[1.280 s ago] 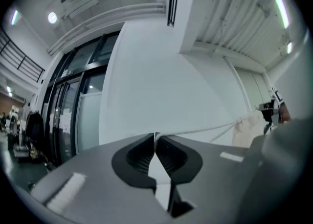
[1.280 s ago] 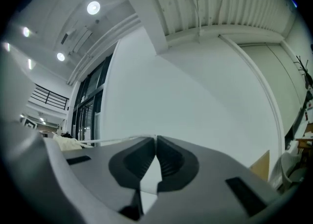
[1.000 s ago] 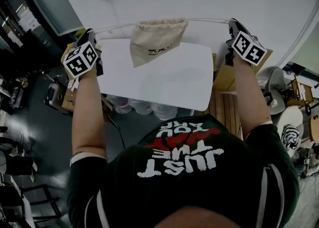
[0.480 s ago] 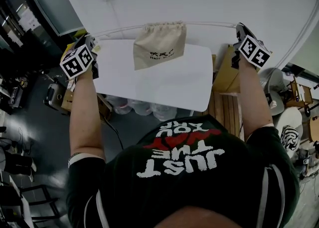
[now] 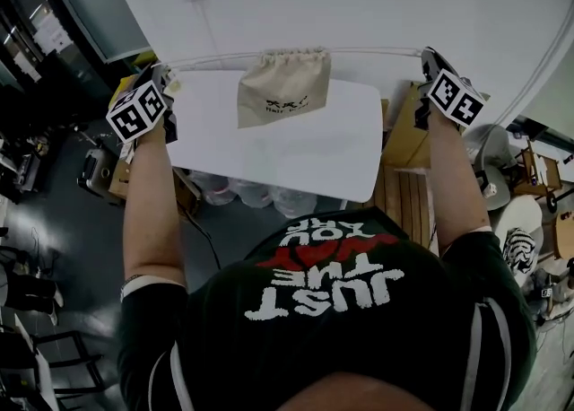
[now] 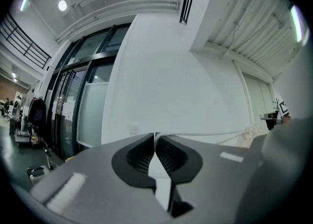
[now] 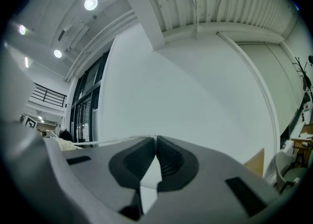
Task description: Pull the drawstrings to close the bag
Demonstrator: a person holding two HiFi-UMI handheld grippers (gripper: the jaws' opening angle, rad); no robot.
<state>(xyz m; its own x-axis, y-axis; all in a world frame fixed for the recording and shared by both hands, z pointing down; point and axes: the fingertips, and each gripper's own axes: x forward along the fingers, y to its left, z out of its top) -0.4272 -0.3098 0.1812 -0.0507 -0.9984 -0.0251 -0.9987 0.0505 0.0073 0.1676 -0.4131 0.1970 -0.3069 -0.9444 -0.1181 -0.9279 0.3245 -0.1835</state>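
White table's point(image 5: 296, 158) far edge: beige cloth bag point(image 5: 282, 86) hangs cinched nearly shut; left gripper point(image 5: 164, 68), right gripper point(image 5: 429, 55) clamp its taut white drawstrings point(image 5: 377, 49).

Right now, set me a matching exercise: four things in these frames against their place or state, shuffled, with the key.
Things:
1 bag
2 left gripper
3 right gripper
4 table

Place or state:
a shut on the right string
b white, beneath the bag
c hanging between the strings, mouth gathered
d shut on the left string

Pairs: 1-c, 2-d, 3-a, 4-b
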